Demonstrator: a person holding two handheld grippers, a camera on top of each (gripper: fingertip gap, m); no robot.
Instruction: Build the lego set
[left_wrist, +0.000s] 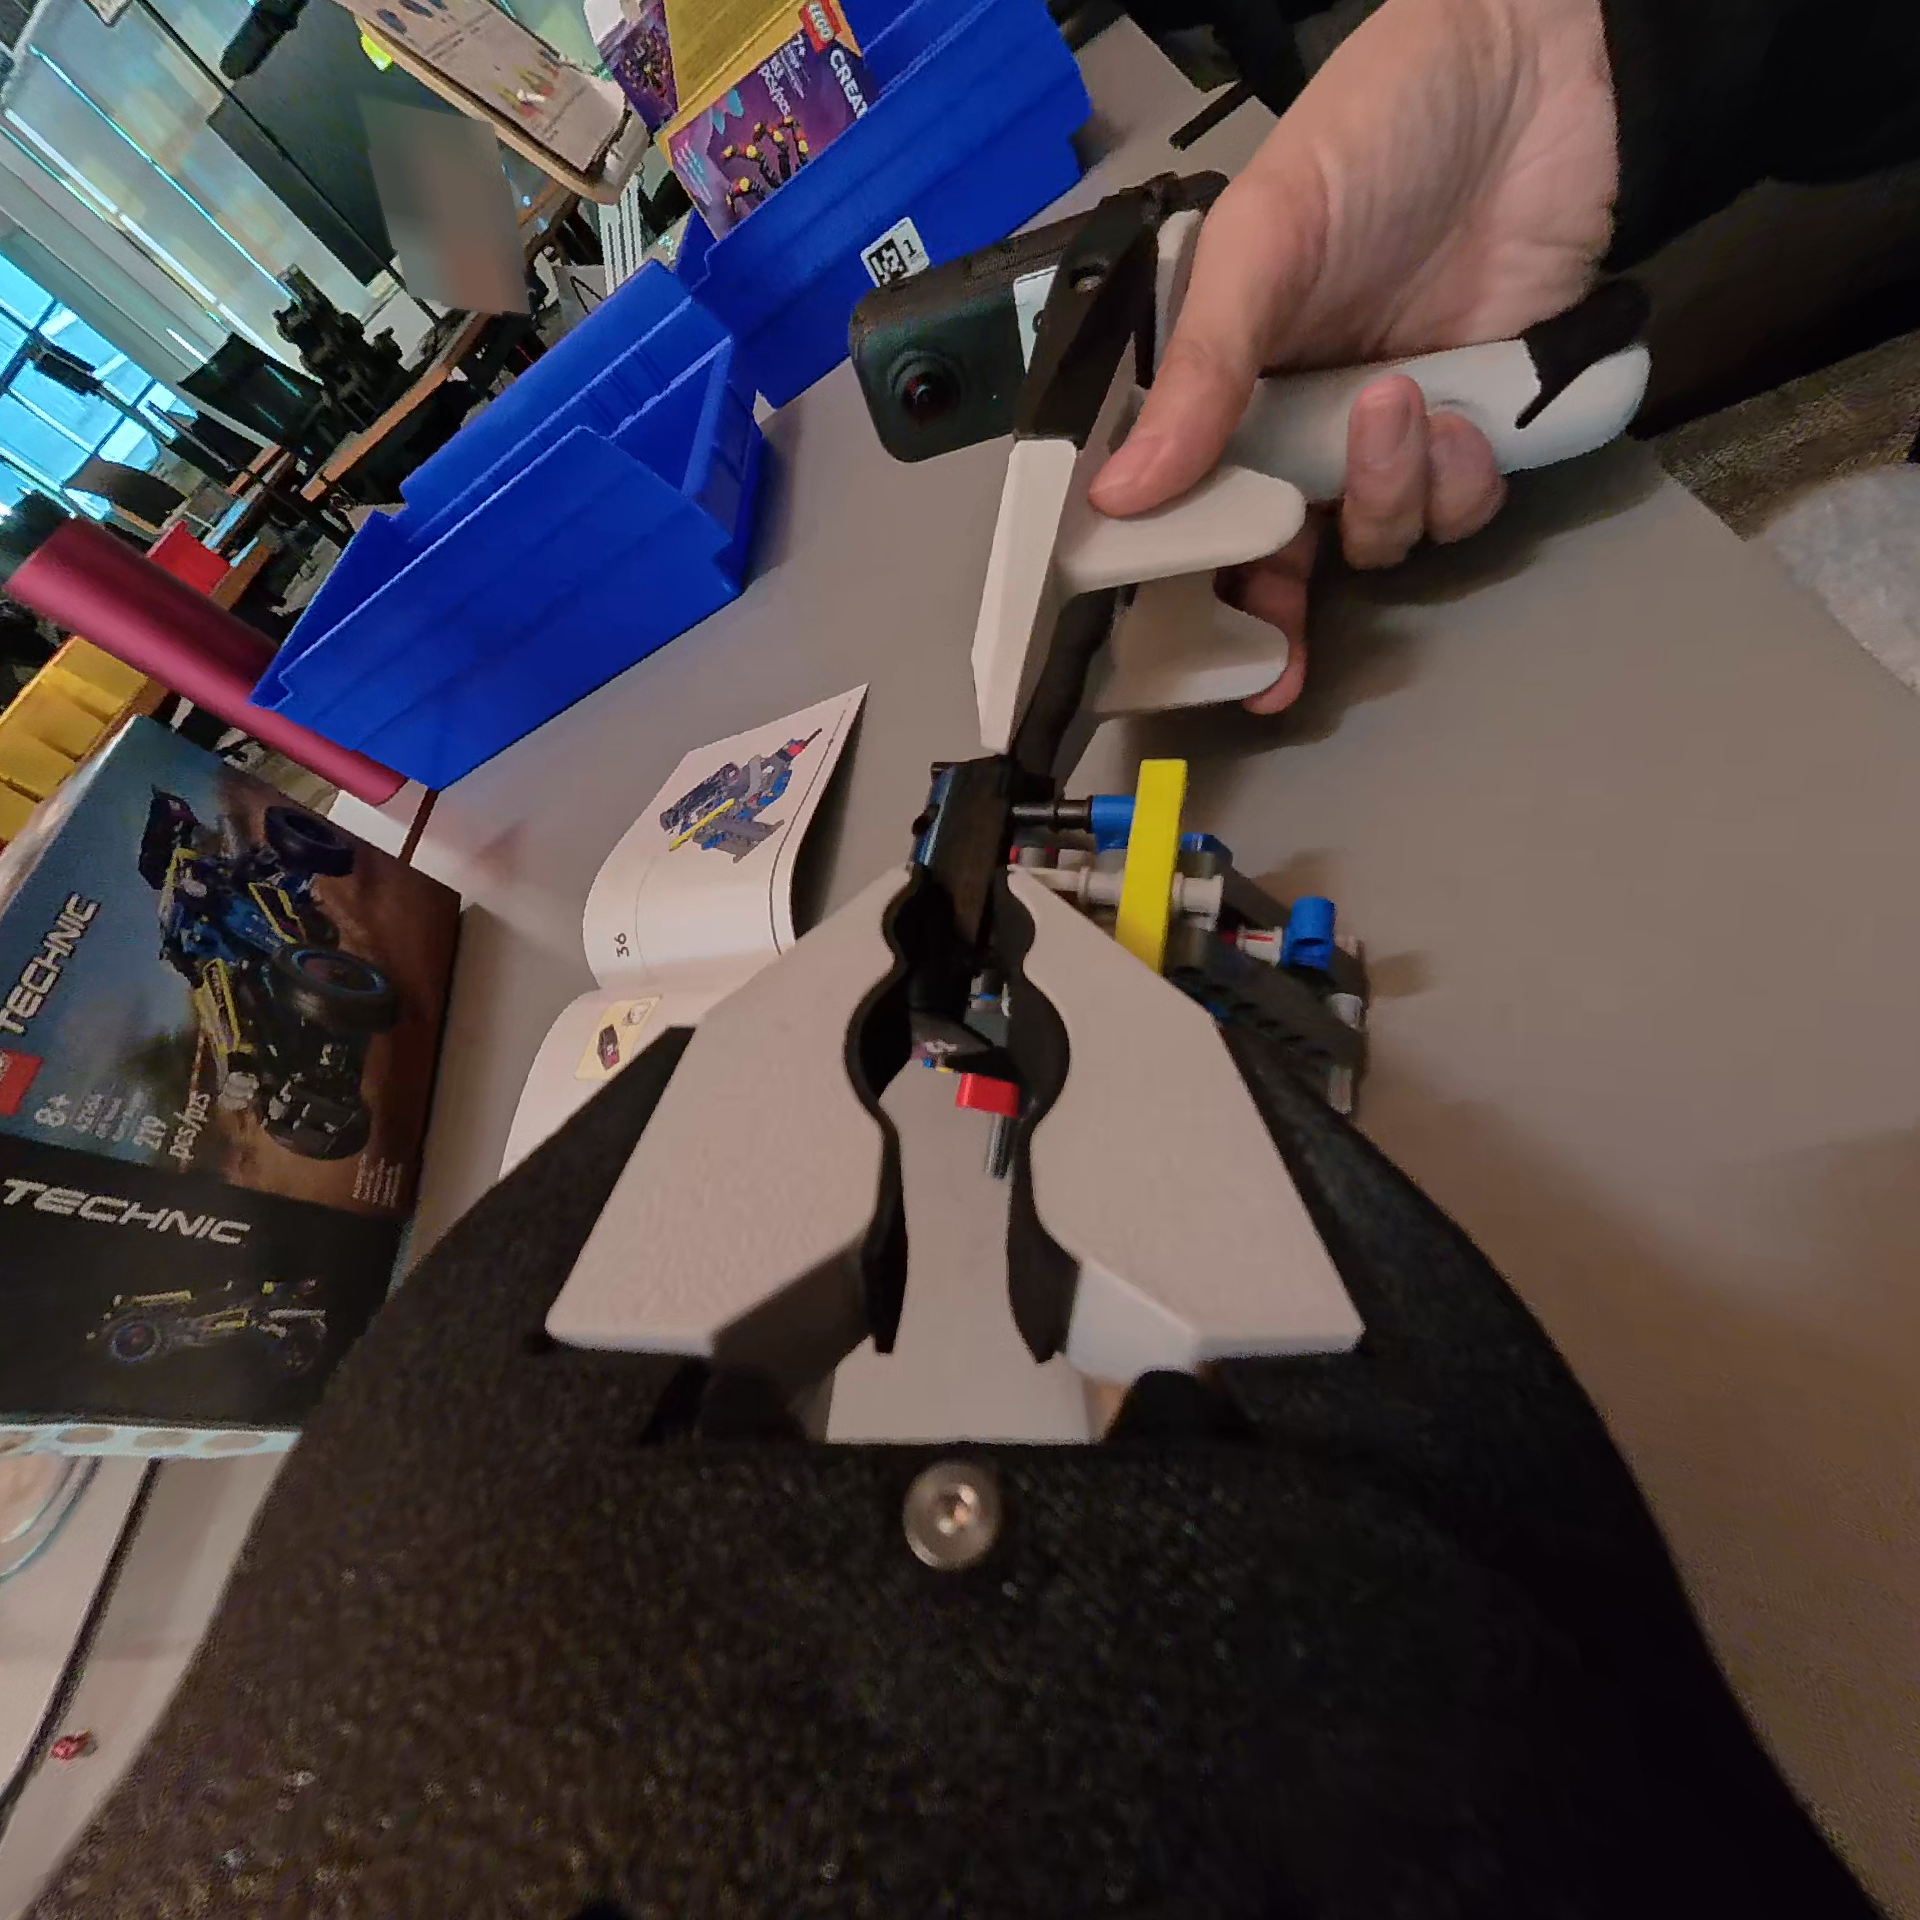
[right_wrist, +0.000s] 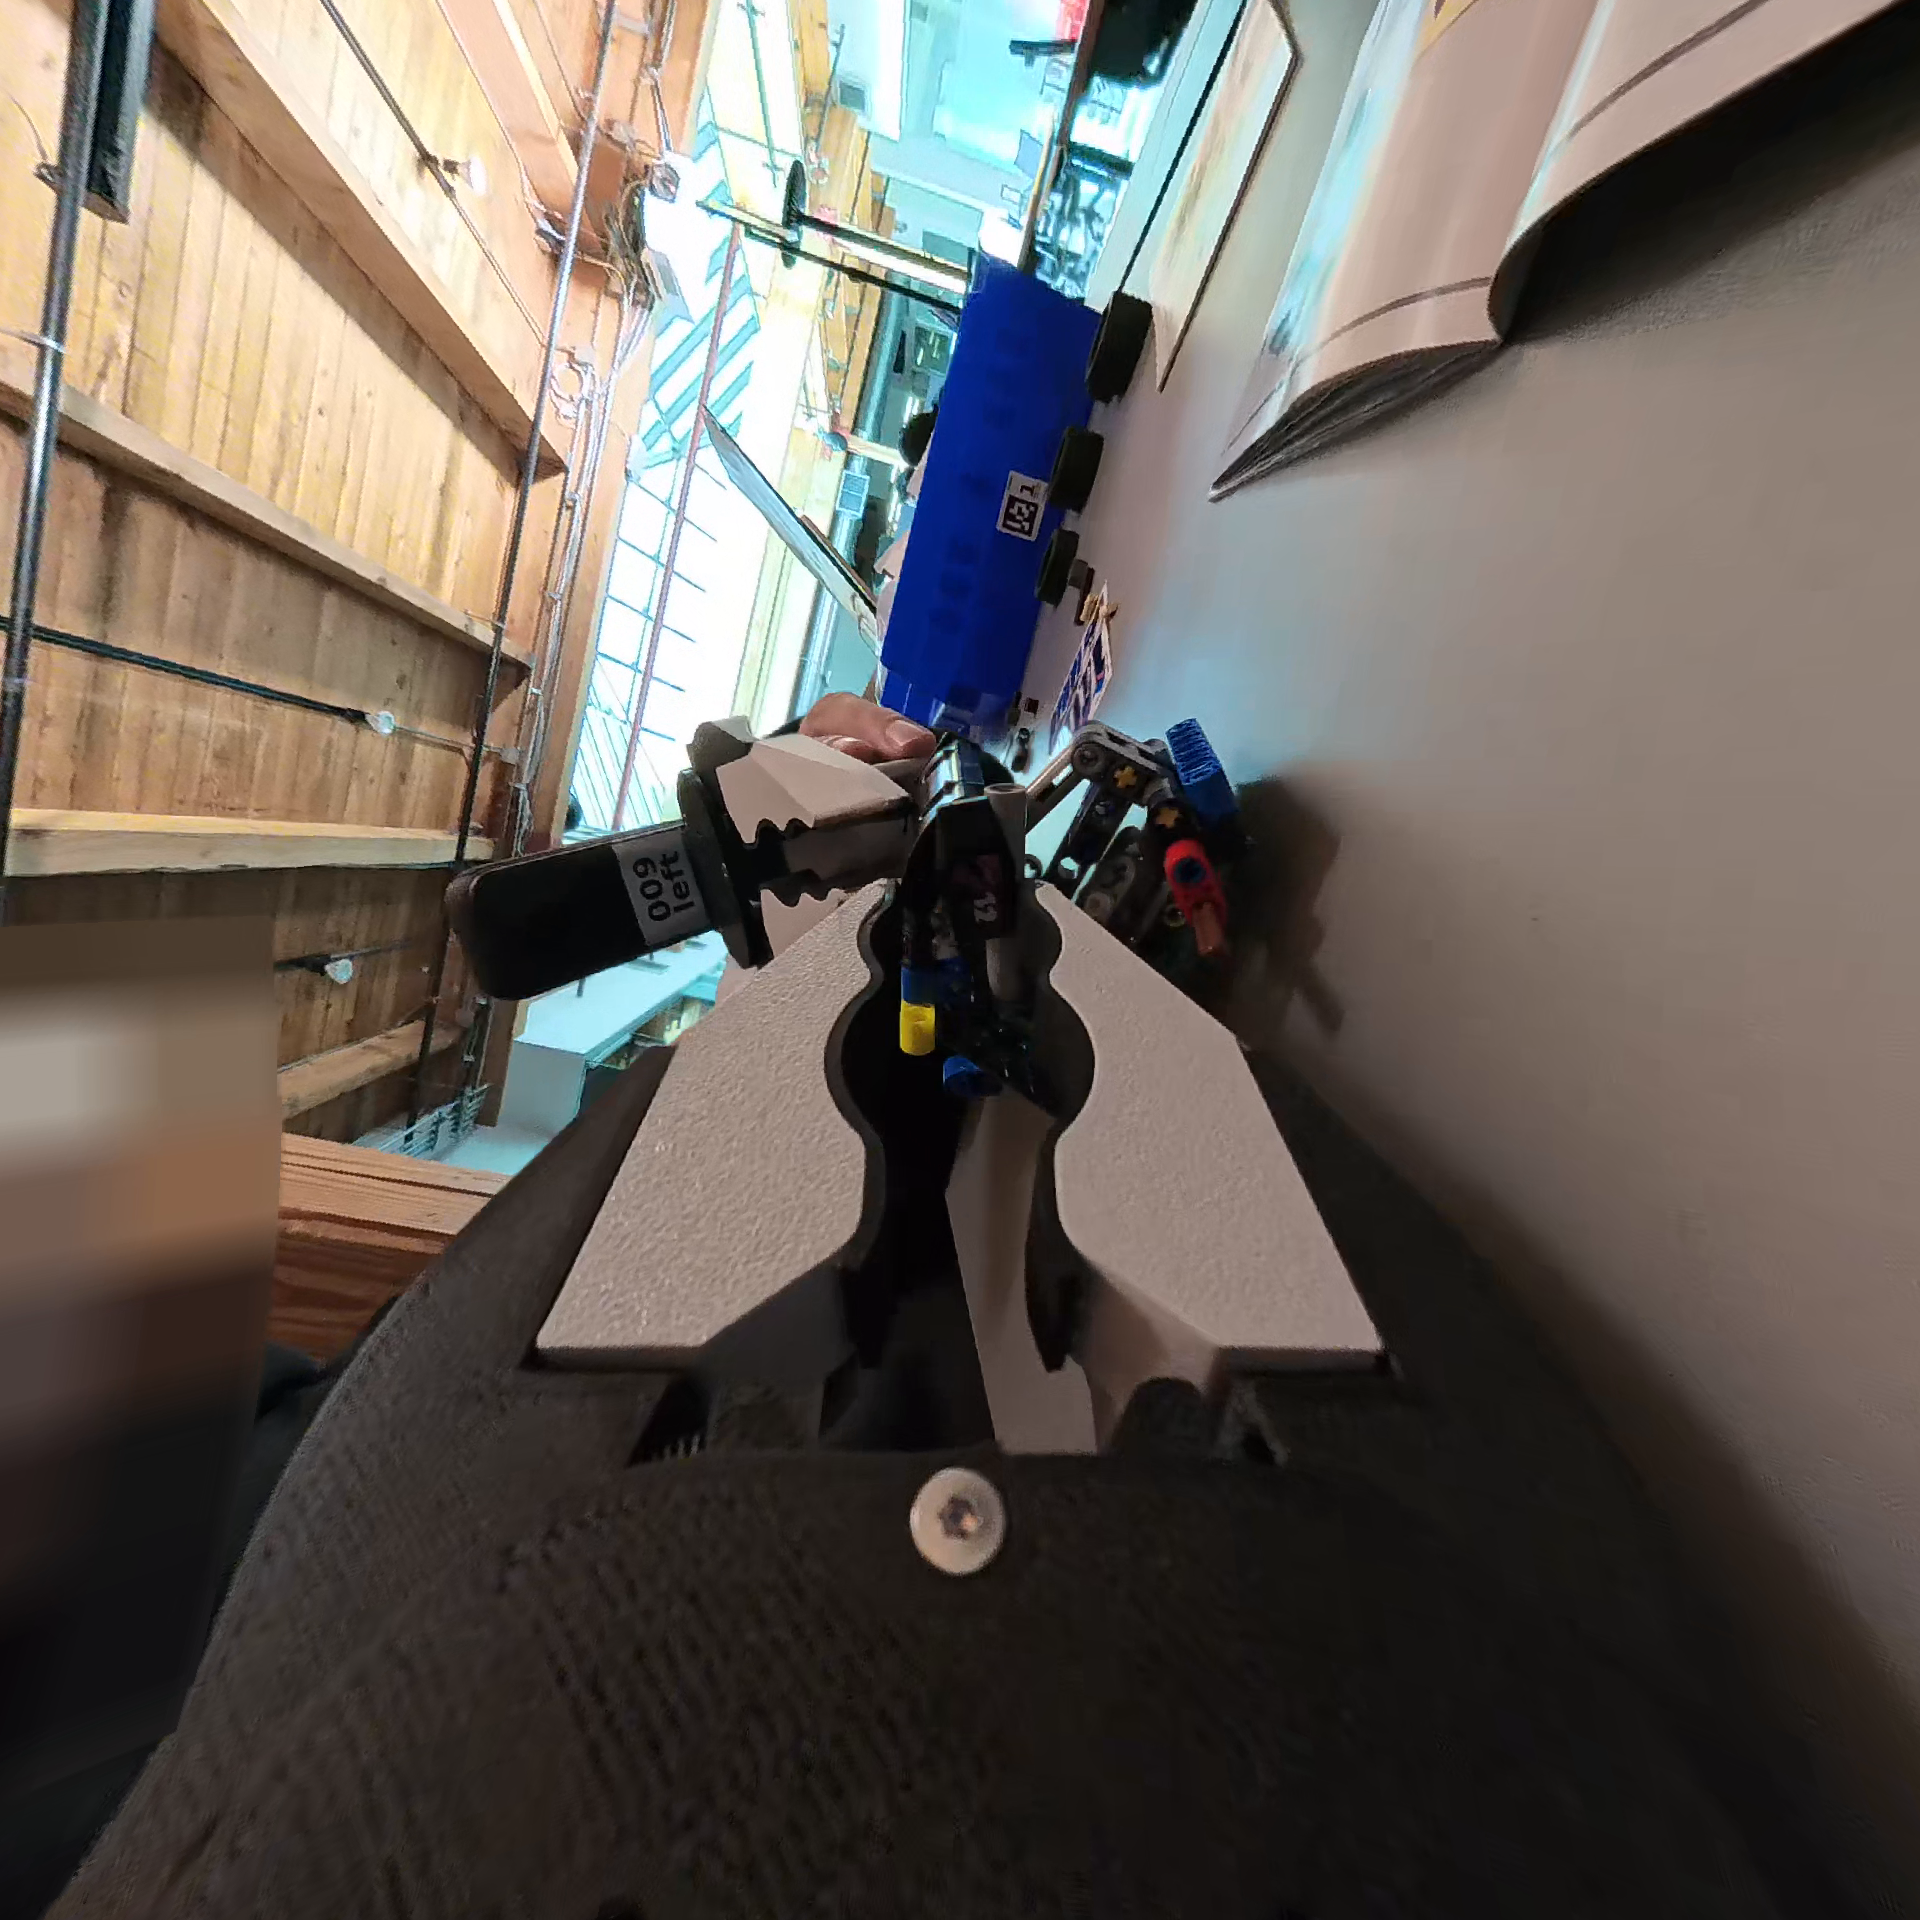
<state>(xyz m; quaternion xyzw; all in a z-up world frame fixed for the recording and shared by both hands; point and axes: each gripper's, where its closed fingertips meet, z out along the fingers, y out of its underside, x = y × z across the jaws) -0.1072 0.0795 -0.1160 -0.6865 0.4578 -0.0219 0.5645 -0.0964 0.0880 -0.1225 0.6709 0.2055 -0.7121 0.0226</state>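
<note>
A brick-built model (left_wrist: 1262, 940) with a dark grey frame, a yellow beam (left_wrist: 1151, 862) and blue connectors lies on the grey table (left_wrist: 1558, 1039). My left gripper (left_wrist: 958, 902) is shut on a black panel piece (left_wrist: 966, 836) at the model's near end. A black pin (left_wrist: 1049, 816) runs from the panel to a blue connector. My right gripper (left_wrist: 1000, 756), held by a hand (left_wrist: 1382, 260), comes down from above onto the same piece. In the right wrist view my right gripper (right_wrist: 961, 914) is shut on this black sub-assembly (right_wrist: 977, 883), which carries a grey tube (right_wrist: 1006, 914). The left gripper (right_wrist: 902, 792) grips its far end.
Blue bins (left_wrist: 540, 582) stand at the back, one holding a purple box (left_wrist: 769, 114). An open instruction booklet (left_wrist: 717, 862) and a set box (left_wrist: 208, 1039) lie to the left. A maroon cylinder (left_wrist: 156, 623) lies behind. In the right wrist view, black tyres (right_wrist: 1122, 332) lie by a blue bin (right_wrist: 987, 468). Only a small space, under 4 cm, lies between the two pairs of fingers.
</note>
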